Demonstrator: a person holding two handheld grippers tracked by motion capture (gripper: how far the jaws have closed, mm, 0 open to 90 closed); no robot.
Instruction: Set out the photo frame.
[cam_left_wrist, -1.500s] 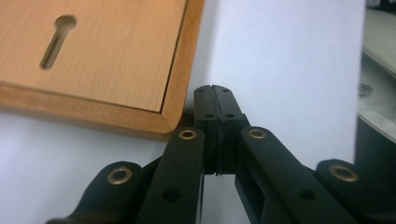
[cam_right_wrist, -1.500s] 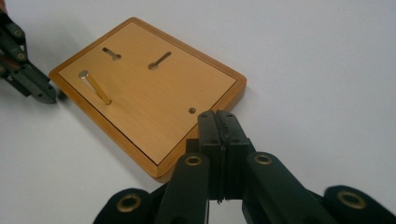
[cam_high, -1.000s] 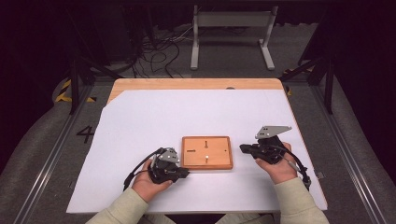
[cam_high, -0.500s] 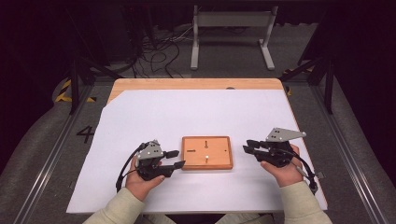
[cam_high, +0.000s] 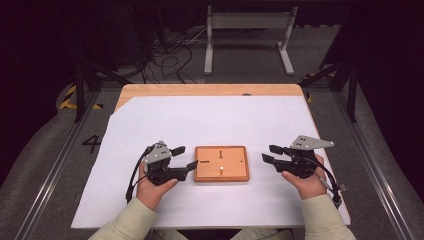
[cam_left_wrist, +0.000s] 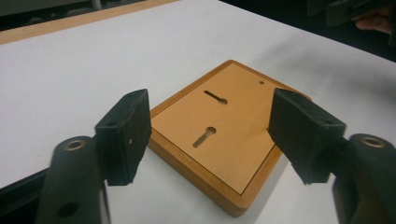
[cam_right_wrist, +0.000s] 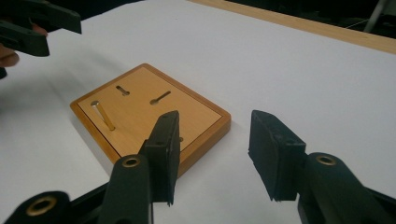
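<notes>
A square wooden board (cam_high: 232, 170) with keyhole slots (cam_left_wrist: 204, 136) and an upright brass peg (cam_right_wrist: 102, 115) lies flat on the white sheet, between my two hands. My left gripper (cam_high: 185, 157) hovers just off the board's left edge. Its jaws have just been opening and now stand open, with nothing gripped. In the left gripper view the board (cam_left_wrist: 243, 154) lies ahead of and below the parted fingers (cam_left_wrist: 123, 135). My right gripper (cam_high: 269, 153) is a short way off the board's right edge. Its jaws have also just been opening and are empty, its fingers (cam_right_wrist: 275, 154) apart.
A white sheet (cam_high: 215, 120) covers most of the table, with the wooden tabletop edge (cam_high: 210, 90) showing at the far side. Beyond the table are floor cables (cam_high: 170, 55) and a metal stand (cam_high: 247, 30). Dark rails run along both sides.
Both grippers went from shut to open. The left hand rose a little and drew back leftward from the board's edge. The right hand stayed about where it was.
</notes>
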